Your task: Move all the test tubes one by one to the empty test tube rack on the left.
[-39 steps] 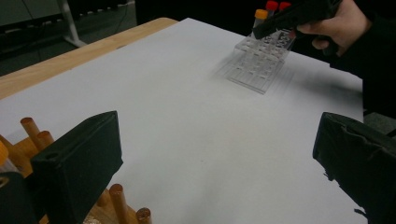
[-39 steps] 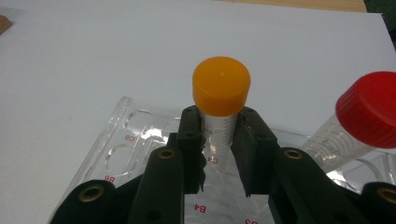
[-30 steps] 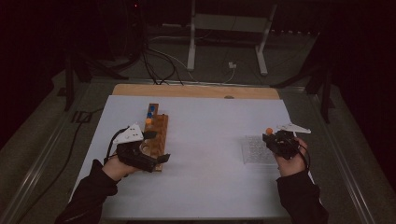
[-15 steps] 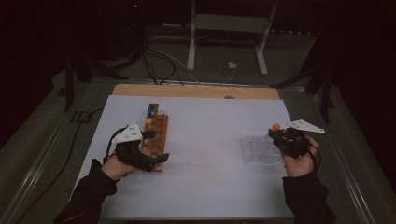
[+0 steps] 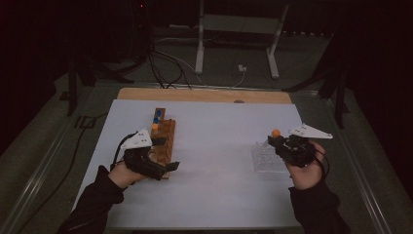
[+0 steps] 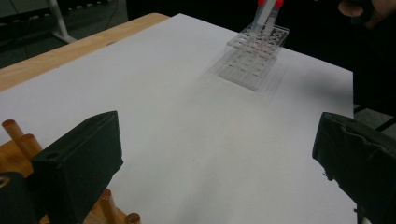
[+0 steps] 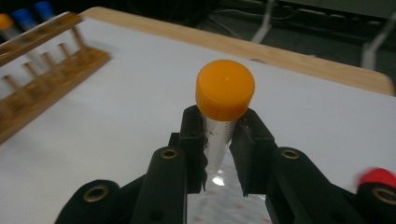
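Note:
My right gripper (image 5: 279, 143) (image 7: 219, 140) is shut on a clear tube with an orange cap (image 5: 276, 132) (image 7: 225, 87), held upright above the left part of a clear plastic rack (image 5: 267, 160) (image 6: 252, 58). In the left gripper view, red-capped tubes (image 6: 268, 8) stand in that rack. At the near end of a wooden peg rack (image 5: 164, 139) (image 7: 44, 88), my left gripper (image 5: 163, 155) (image 6: 217, 144) is wide open with only white paper between its jaws. The rack's pegs (image 6: 18, 137) show beside its left jaw. Blue-capped tubes (image 5: 157, 117) (image 7: 32, 14) stand at the wooden rack's far end.
A white sheet (image 5: 214, 146) covers the table, and a wooden edge (image 5: 204, 95) shows at the far side. Behind the table are a metal stand (image 5: 236, 29) and cables (image 5: 160, 58) on the floor. A red cap (image 7: 378, 178) sits at the lower right of the right gripper view.
My right gripper has risen with the orange-capped tube, a little higher over the clear rack. The left hand and the wooden rack have stayed where they were.

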